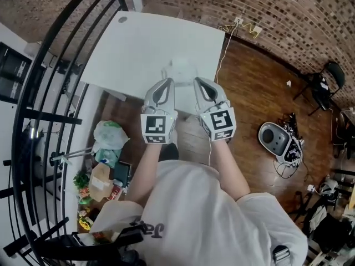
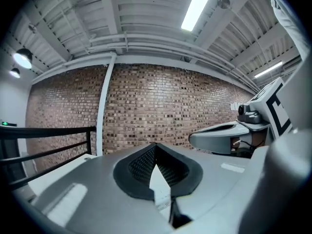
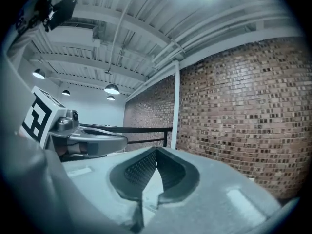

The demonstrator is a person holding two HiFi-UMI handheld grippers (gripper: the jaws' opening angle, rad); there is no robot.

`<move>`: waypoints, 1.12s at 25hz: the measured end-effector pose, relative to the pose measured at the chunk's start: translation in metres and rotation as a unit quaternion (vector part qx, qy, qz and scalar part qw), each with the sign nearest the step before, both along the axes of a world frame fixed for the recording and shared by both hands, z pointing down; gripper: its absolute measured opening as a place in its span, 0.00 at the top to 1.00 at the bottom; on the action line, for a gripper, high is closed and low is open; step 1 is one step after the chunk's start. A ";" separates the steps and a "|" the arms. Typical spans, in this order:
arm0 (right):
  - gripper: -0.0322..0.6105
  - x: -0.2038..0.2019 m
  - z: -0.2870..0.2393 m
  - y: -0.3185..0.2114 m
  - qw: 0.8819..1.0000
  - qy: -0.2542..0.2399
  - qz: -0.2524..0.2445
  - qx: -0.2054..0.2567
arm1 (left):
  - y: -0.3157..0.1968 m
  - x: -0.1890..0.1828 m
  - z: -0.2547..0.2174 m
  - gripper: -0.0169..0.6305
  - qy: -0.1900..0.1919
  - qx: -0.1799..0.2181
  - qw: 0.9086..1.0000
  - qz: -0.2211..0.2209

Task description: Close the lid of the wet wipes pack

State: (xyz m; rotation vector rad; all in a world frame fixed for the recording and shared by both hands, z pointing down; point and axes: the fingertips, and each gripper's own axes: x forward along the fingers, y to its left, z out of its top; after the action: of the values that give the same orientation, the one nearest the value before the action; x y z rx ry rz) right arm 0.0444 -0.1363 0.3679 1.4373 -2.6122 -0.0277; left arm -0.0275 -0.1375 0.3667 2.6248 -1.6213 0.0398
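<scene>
A person in a white T-shirt is standing at the near edge of a white rectangular table [image 1: 138, 49] and is holding one grey two-jaw gripper in each hand, both extending forward over that edge. The pale white wet wipes pack [image 1: 183, 71] is lying flat on the table close to the near edge, nearer the right edge than the left; it is showing only as a faint rounded shape, so the position of its lid cannot be determined. The left gripper [image 1: 168, 82] is pointing at the pack from its left side and the right gripper [image 1: 198, 81] from its right side, with the pack sitting just beyond and between the two tips; whether either tip is touching it cannot be determined. In the left gripper view, the left gripper [image 2: 156, 147] is presenting its dark textured jaws with tips meeting and nothing clamped between them, and the right gripper [image 2: 226, 135] is showing just beside it. In the right gripper view, the right gripper [image 3: 156, 152] is likewise presenting its jaws brought together at the tips and gripping nothing, with the left gripper [image 3: 92, 140] showing alongside. A red-brown brick wall [image 1: 266, 10] is running behind the far edge of the table, and a black metal railing [image 1: 50, 93] is curving past its left edge
</scene>
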 end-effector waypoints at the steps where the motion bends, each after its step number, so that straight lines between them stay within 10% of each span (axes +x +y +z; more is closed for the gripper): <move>1: 0.97 -0.003 0.003 -0.015 1.000 0.002 0.003 -0.005 | -0.013 -0.003 0.002 0.95 0.004 -0.004 1.000 0.003; 13: 0.97 0.005 0.090 -0.123 0.992 0.030 0.023 -0.123 | -0.115 -0.011 0.080 0.95 0.004 -0.089 0.996 0.021; 28: 0.88 0.014 0.209 -0.223 0.950 0.072 -0.121 -0.279 | -0.189 -0.011 0.177 0.95 -0.016 -0.220 0.975 -0.014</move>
State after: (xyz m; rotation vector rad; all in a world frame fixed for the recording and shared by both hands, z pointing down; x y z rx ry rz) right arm 0.0584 -0.3591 0.5767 0.8840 -2.3813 0.5129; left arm -0.0384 -0.3269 0.5441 2.2714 -1.4545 0.3931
